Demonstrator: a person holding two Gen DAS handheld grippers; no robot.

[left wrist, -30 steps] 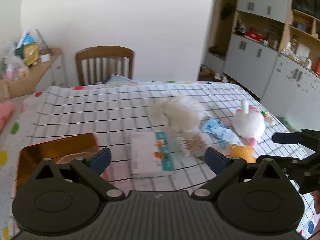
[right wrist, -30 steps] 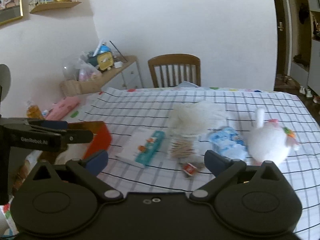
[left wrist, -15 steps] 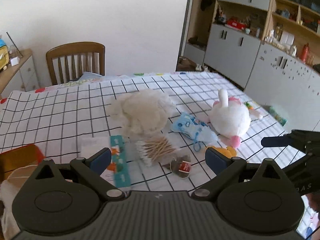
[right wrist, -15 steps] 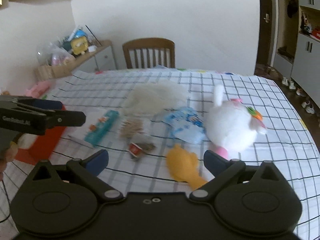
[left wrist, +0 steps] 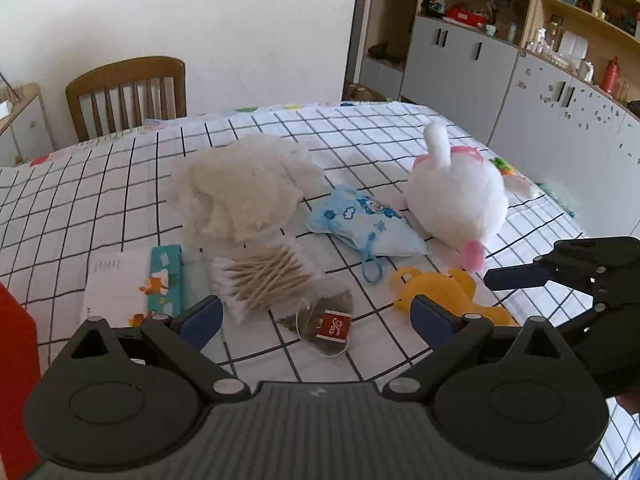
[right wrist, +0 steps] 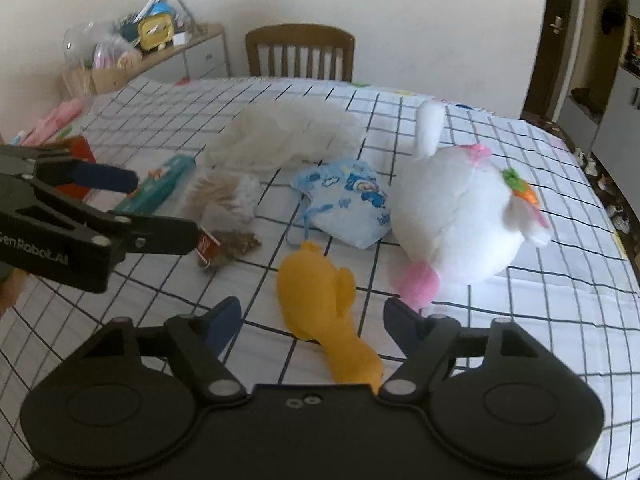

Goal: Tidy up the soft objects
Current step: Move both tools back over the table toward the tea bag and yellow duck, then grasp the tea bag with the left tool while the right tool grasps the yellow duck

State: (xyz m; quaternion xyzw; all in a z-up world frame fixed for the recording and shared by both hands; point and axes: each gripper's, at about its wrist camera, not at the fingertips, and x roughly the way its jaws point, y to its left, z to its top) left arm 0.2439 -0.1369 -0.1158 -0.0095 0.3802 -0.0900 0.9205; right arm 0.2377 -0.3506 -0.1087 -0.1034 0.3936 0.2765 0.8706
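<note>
A white plush rabbit [left wrist: 456, 196] [right wrist: 456, 216] lies at the right of the checked tablecloth [left wrist: 100, 200]. In front of it lies a yellow plush toy [left wrist: 440, 292] [right wrist: 320, 292]. A blue printed pouch [left wrist: 360, 220] [right wrist: 348, 200] and a white fluffy cloth [left wrist: 240, 188] [right wrist: 288, 136] lie further left. My right gripper [right wrist: 314, 320] hangs low over the yellow toy. Its jaws are closing with the toy between them, and the pads are clear of it. My left gripper [left wrist: 316, 318] stands open above a tea bag [left wrist: 320, 324], holding nothing.
A pack of cotton swabs [left wrist: 264, 280] and a tissue pack [left wrist: 136, 284] lie left of the tea bag. A red box [left wrist: 16, 340] stands at the table's left edge. A wooden chair [left wrist: 128, 92] is at the far side, and grey cabinets [left wrist: 560, 120] line the right.
Both grippers have dropped lower and moved right, so the toys look larger and closer. The yellow toy now lies between the right jaws, which have narrowed.
</note>
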